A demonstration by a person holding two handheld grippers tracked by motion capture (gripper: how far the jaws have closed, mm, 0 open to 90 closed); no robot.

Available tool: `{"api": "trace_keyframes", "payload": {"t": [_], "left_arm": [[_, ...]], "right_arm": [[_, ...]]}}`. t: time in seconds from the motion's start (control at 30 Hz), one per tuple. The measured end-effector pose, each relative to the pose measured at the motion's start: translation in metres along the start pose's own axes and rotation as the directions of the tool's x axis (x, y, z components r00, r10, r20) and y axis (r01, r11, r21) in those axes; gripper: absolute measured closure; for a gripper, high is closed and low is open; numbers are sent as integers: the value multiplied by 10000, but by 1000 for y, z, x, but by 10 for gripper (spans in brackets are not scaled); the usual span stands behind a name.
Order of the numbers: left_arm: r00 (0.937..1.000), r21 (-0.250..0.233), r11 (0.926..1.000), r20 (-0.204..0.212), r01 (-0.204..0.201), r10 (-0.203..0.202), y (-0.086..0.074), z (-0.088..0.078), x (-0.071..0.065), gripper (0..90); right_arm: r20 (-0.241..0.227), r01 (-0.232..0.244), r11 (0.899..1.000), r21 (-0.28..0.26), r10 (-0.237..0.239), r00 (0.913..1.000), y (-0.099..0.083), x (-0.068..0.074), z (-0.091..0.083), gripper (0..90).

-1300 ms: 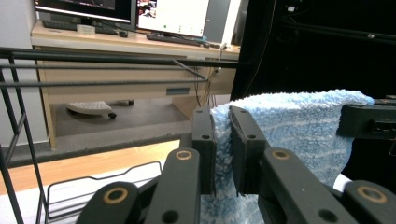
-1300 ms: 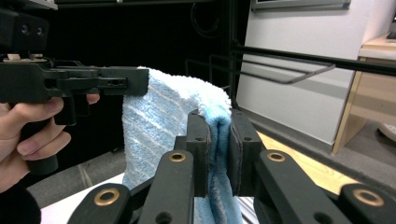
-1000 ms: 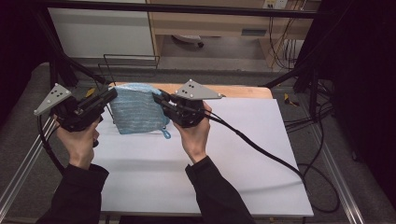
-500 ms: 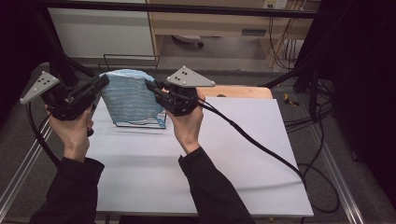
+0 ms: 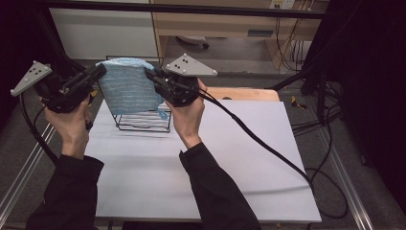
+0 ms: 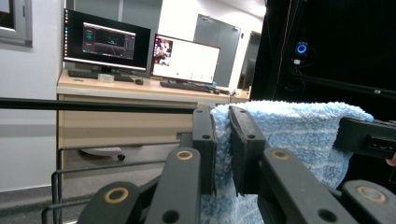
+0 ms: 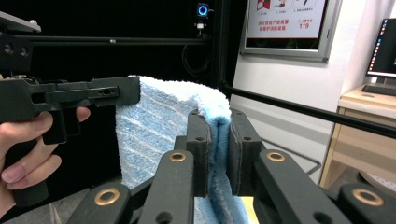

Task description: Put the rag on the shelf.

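A light blue striped towel (image 5: 128, 86) hangs between my two grippers, held up above the table. My left gripper (image 5: 98, 72) is shut on its left top corner, and in the left gripper view the towel (image 6: 299, 135) is pinched between the jaws of that gripper (image 6: 223, 140). My right gripper (image 5: 151, 75) is shut on the right top corner. In the right gripper view the towel (image 7: 159, 130) is folded between the jaws of the right gripper (image 7: 218, 149), with the left gripper's jaw clamped on its far corner. The cloth drapes down in front of a black wire rack (image 5: 143, 122).
The wire rack stands at the back left of the white table (image 5: 239, 158). A wooden board (image 5: 249, 93) lies at the table's far edge. The right gripper's cable (image 5: 258, 139) trails across the table to the right. Beyond the table are a desk and monitors (image 6: 140, 46).
Both grippers have risen with the towel, lifting it off the table until it hangs upright. The wire rack behind it has come into sight.
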State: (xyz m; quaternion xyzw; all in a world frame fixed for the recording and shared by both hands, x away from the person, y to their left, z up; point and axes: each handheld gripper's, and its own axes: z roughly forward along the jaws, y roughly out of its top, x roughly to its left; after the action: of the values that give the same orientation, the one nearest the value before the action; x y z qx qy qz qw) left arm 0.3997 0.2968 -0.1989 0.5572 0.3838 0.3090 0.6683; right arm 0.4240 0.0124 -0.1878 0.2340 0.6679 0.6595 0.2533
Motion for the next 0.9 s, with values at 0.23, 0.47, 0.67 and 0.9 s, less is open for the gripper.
{"api": "trace_keyframes", "payload": {"t": [0.23,0.47,0.67,0.9], "left_arm": [[10000,-283,9996,-40,-37,36,12,4,3,812],[9999,-402,9992,-171,13,-20,22,10,9,812],[9995,-488,9987,-252,168,-180,30,16,15,812],[9989,-537,9982,-389,247,-268,36,23,23,812]], "right_arm": [[79,143,9997,-190,-141,9999,15,-1,7,815],[157,262,9993,-259,-258,9995,25,-3,16,816],[239,410,9988,-257,-404,9989,32,-5,26,816],[337,448,9986,-265,-439,9985,38,-9,38,816]]}}
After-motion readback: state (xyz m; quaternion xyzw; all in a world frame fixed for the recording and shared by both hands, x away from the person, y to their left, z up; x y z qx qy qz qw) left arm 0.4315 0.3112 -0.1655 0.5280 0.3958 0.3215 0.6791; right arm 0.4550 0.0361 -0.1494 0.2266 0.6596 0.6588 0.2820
